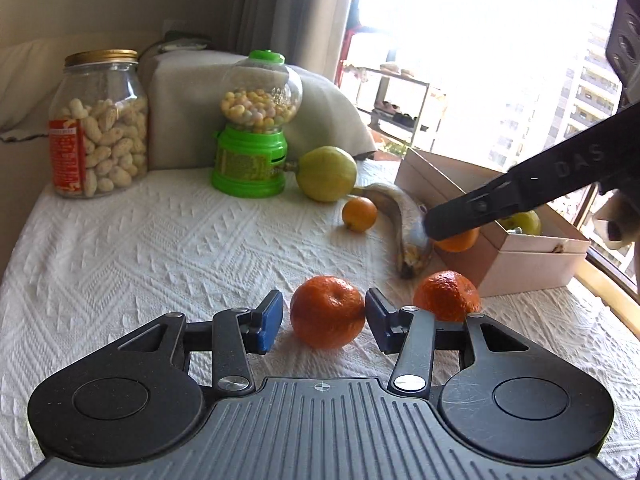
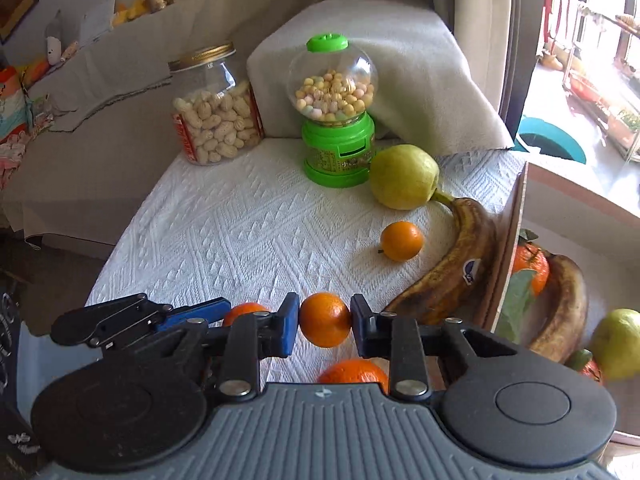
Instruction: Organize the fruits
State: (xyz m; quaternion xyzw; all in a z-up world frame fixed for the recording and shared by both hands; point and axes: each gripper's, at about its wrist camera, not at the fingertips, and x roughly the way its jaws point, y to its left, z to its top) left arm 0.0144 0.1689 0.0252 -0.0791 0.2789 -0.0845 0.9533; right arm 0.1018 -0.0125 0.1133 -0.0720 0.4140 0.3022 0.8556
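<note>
We're gripping a small orange [image 2: 325,319] in the right tongs [image 2: 325,320], both blue pads pressing on its sides, fruit lifted clear of the white textured surface [image 2: 240,232]. No earlier picture, so we're only reporting the clamp as it stands.

Left tongs [image 1: 325,314] are sitting spread around a mandarin [image 1: 327,311] that's resting on the surface; right pad is touching or nearly touching the peel, left pad is standing clear, so we're not calling that a grip.

A second mandarin [image 1: 447,295] is lying just beside the left tongs, near the cardboard box [image 1: 532,268]. The box is already holding a banana [image 2: 564,308], a green fruit [image 2: 618,342] and an orange [image 2: 530,266].

Still out on the surface: a spotted banana [image 2: 452,268] against the box wall, a small orange [image 2: 401,241] and a green guava-like fruit [image 2: 403,177].
</note>
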